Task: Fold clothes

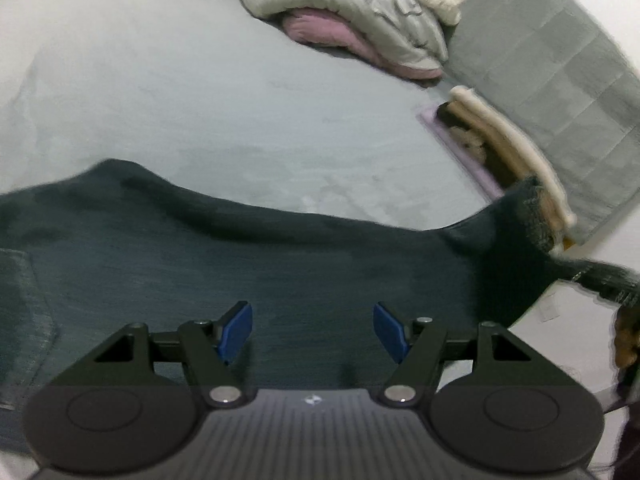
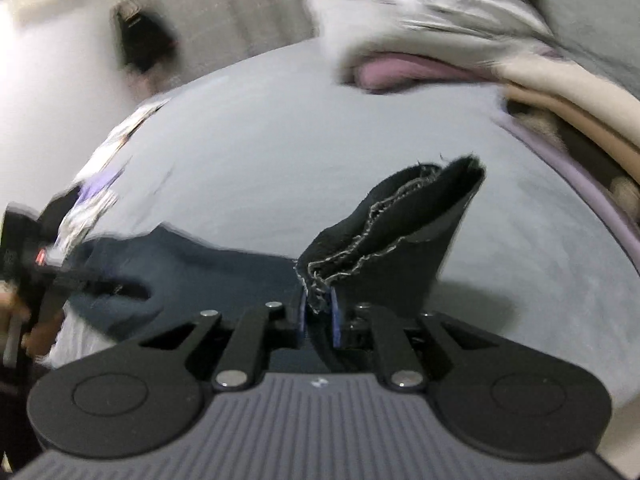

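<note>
Left wrist view gives me the bed (image 1: pixel 200 100) first: a pale grey sheet that fills everything beyond my fingers. Next in size is the dark garment (image 1: pixel 280 264), a blue-black piece of clothing lying in a wide band straight ahead of the left gripper (image 1: pixel 312 330) and running under it, with a stitched panel at its left end. My left fingers stand wide apart with only cloth below them; I see nothing pinched between the blue pads (image 1: pixel 239 326). Off to the right of those fingers the garment rises off the sheet in a peak toward the frame edge.

Farther out, past the fingers and to the right, sits a heap of bedding (image 1: pixel 360 12), grey-white over pink, and nearer on the right a stack of folded cream fabric (image 1: pixel 516 148) against a grey padded headboard (image 1: pixel 560 68).

Right wrist view is blurred, but the right gripper (image 2: pixel 319 312) is plain enough: its fingers have drawn narrow and hold a frayed edge of the dark garment (image 2: pixel 384 236), which stands up just beyond the tips. To the left of these fingers the cloth trails down toward the other gripper (image 2: pixel 36 256), smeared by motion, with a hand (image 2: pixel 24 320) below it.
</note>
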Tool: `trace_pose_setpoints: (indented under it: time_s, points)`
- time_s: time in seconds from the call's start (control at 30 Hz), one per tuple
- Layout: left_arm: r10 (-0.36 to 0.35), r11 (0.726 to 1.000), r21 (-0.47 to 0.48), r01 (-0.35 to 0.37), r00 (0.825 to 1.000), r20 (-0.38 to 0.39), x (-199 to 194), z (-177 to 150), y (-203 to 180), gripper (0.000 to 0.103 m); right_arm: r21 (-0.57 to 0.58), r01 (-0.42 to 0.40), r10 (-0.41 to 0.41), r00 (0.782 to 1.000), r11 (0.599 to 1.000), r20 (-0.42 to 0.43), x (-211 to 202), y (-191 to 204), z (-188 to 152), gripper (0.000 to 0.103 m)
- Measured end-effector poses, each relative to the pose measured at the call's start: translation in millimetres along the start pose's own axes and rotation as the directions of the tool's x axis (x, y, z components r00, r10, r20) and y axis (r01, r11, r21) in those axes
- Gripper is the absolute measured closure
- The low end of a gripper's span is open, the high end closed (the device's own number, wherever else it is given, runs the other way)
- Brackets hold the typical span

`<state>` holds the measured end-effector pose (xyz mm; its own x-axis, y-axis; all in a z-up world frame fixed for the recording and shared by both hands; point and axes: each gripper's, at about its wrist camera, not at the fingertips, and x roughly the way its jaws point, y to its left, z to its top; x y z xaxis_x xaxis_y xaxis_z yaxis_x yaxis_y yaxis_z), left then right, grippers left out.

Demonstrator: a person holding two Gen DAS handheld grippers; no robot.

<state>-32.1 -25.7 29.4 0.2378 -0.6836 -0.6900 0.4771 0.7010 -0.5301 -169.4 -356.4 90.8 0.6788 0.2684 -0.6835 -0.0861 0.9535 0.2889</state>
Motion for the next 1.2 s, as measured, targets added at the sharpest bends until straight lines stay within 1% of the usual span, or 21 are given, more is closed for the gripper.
trace_pose_setpoints:
  time_s: [0.07, 0.17, 0.2, 0.27, 0.33, 0.4, 0.47, 0.53, 0.6, 0.7, 0.73, 0.77, 0.83, 0.87, 0.9, 0.93, 0.97, 1.0, 1.07, 1.17, 1.2]
  points:
    - [-0.121, 0.992, -0.026, 0.122, 0.992, 0.03, 2, -3, 2, 0.026, -0.059, -0.04, 0.039, 0.999, 0.997, -0.031, 11, 23, 1, 0.09]
    - [-0.264, 0.96, -0.086, 0.267, 0.964, 0.047, 15, -8, 4, 0.025, -0.125, -0.099, 0.088, 0.992, 0.987, -0.093, 32, 52, -1, 0.09]
    - [-0.281, 0.954, -0.102, 0.284, 0.959, 0.039, 22, -10, 5, 0.025, -0.147, -0.112, 0.095, 0.988, 0.983, -0.118, 40, 61, -3, 0.09]
    - [-0.275, 0.952, -0.142, 0.272, 0.961, -0.002, 44, -17, 7, 0.025, -0.167, -0.124, 0.098, 0.983, 0.978, -0.155, 53, 71, -9, 0.09]
    - [-0.299, 0.938, -0.19, 0.289, 0.954, -0.024, 59, -25, 13, 0.025, -0.176, -0.133, 0.1, 0.978, 0.975, -0.183, 62, 78, -14, 0.09]
    - [-0.345, 0.911, -0.241, 0.334, 0.939, -0.003, 67, -30, 16, 0.025, -0.168, -0.151, 0.114, 0.971, 0.974, -0.212, 70, 82, -20, 0.09]
    - [-0.37, 0.895, -0.26, 0.363, 0.929, 0.021, 73, -33, 15, 0.027, -0.171, -0.168, 0.127, 0.966, 0.971, -0.225, 73, 88, -25, 0.09]
    - [-0.369, 0.894, -0.262, 0.364, 0.929, 0.031, 76, -33, 11, 0.027, -0.174, -0.18, 0.137, 0.963, 0.968, -0.232, 74, 92, -28, 0.09]
    - [-0.344, 0.904, -0.258, 0.342, 0.938, 0.036, 78, -34, 7, 0.032, -0.179, -0.189, 0.146, 0.963, 0.966, -0.227, 72, 93, -31, 0.09]
    - [-0.287, 0.921, -0.264, 0.286, 0.957, 0.038, 79, -36, 5, 0.049, -0.16, -0.232, 0.19, 0.952, 0.96, -0.241, 67, 90, -32, 0.091]
    - [-0.264, 0.929, -0.258, 0.265, 0.964, 0.037, 79, -37, 4, 0.061, -0.153, -0.247, 0.205, 0.947, 0.957, -0.247, 66, 89, -34, 0.09]
    - [-0.239, 0.937, -0.254, 0.24, 0.97, 0.037, 79, -37, 3, 0.077, -0.154, -0.252, 0.209, 0.945, 0.955, -0.252, 65, 89, -36, 0.089]
    - [-0.187, 0.948, -0.257, 0.189, 0.982, 0.034, 80, -38, 2, 0.085, -0.159, -0.253, 0.208, 0.944, 0.954, -0.256, 63, 92, -40, 0.087]
    - [-0.17, 0.948, -0.267, 0.171, 0.985, 0.027, 81, -38, 3, 0.087, -0.157, -0.258, 0.214, 0.943, 0.953, -0.253, 60, 91, -40, 0.086]
    - [-0.156, 0.949, -0.273, 0.155, 0.988, 0.018, 82, -39, 3, 0.087, -0.147, -0.265, 0.224, 0.943, 0.953, -0.247, 58, 89, -39, 0.081]
    - [-0.145, 0.952, -0.27, 0.142, 0.989, 0.01, 80, -39, 2, 0.086, -0.137, -0.272, 0.234, 0.942, 0.953, -0.24, 55, 86, -37, 0.078]
    - [-0.136, 0.956, -0.264, 0.132, 0.991, 0.004, 78, -38, 1, 0.077, -0.13, -0.271, 0.237, 0.945, 0.954, -0.227, 51, 82, -35, 0.078]
    - [-0.124, 0.96, -0.252, 0.122, 0.992, 0.009, 73, -36, 0, 0.071, -0.129, -0.265, 0.235, 0.949, 0.956, -0.213, 47, 79, -33, 0.077]
    - [-0.095, 0.97, -0.219, 0.101, 0.995, 0.04, 59, -30, -1, 0.041, -0.119, -0.251, 0.226, 0.955, 0.961, -0.19, 41, 70, -31, 0.075]
    - [-0.063, 0.987, -0.14, 0.078, 0.991, 0.114, 41, -18, -2, 0.027, -0.088, -0.206, 0.192, 0.971, 0.975, -0.143, 42, 55, -27, 0.074]
    - [-0.061, 0.991, -0.116, 0.074, 0.991, 0.117, 40, -15, -2, 0.025, -0.086, -0.189, 0.177, 0.975, 0.978, -0.134, 43, 52, -27, 0.073]
